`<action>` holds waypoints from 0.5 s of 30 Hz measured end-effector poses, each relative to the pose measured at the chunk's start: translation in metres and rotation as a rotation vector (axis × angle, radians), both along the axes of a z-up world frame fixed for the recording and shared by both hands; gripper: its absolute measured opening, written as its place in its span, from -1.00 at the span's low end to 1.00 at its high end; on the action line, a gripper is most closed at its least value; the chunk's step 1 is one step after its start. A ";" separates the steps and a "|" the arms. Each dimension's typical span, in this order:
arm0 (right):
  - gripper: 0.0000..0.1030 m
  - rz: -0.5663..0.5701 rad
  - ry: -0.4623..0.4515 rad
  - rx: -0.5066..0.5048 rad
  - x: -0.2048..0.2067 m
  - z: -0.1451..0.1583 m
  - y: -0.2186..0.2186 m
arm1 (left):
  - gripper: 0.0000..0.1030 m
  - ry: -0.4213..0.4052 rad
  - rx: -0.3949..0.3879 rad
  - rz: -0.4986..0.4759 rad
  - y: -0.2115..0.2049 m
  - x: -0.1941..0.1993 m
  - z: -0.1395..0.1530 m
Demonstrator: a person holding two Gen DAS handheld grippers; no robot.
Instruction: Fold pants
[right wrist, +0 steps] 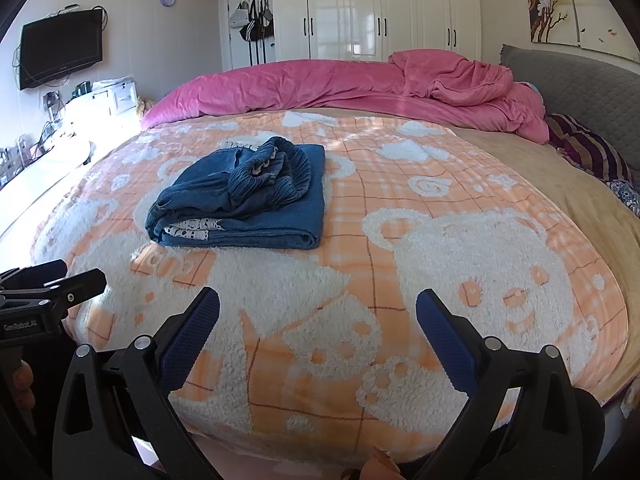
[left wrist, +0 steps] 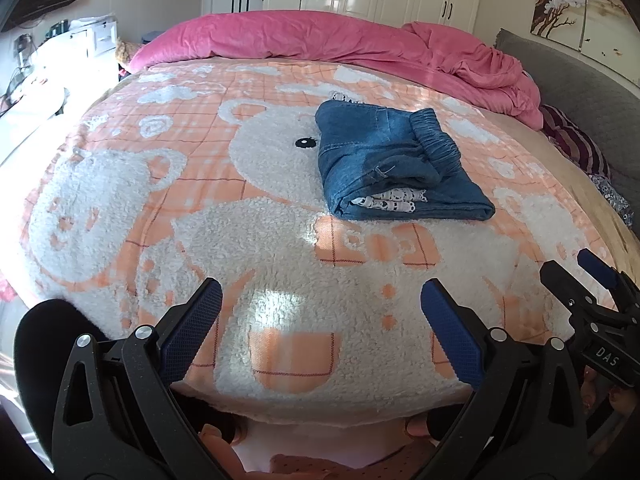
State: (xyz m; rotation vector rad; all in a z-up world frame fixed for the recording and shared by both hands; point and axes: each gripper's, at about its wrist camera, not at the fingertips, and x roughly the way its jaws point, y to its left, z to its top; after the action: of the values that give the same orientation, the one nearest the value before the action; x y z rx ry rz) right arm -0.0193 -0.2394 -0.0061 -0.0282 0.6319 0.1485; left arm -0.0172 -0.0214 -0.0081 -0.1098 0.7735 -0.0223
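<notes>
The jeans [left wrist: 396,164] lie folded into a thick bundle on the blanket [left wrist: 280,288], a peach-and-white fleece with bears on it. From the left gripper's camera they sit up at about one o'clock; from the right one they lie at about eleven o'clock [right wrist: 244,196]. The ribbed waistband is bunched on top, and a strip of white patterned lining peeks out at the near edge of the bundle.

Both tools hang over the near edge of the bed, well apart from the jeans. The left gripper [left wrist: 322,300] is released, its blue pads spread wide with nothing between them. The right gripper [right wrist: 318,308] is likewise spread and empty.

A pink duvet [right wrist: 320,84] is heaped along the far side, at twelve o'clock.
</notes>
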 end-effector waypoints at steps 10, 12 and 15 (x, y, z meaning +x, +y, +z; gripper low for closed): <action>0.91 0.000 0.002 -0.002 0.000 0.000 0.001 | 0.82 -0.006 0.012 0.009 -0.001 -0.001 0.003; 0.91 -0.001 0.004 -0.004 0.000 -0.001 0.001 | 0.82 -0.004 0.011 0.011 -0.001 -0.001 0.003; 0.91 -0.002 0.005 -0.006 0.001 -0.002 0.001 | 0.82 0.001 0.011 0.016 0.000 0.000 0.003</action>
State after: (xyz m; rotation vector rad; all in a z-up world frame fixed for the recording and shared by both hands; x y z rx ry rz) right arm -0.0188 -0.2380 -0.0080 -0.0333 0.6371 0.1448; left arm -0.0170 -0.0218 -0.0054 -0.1053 0.7735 -0.0024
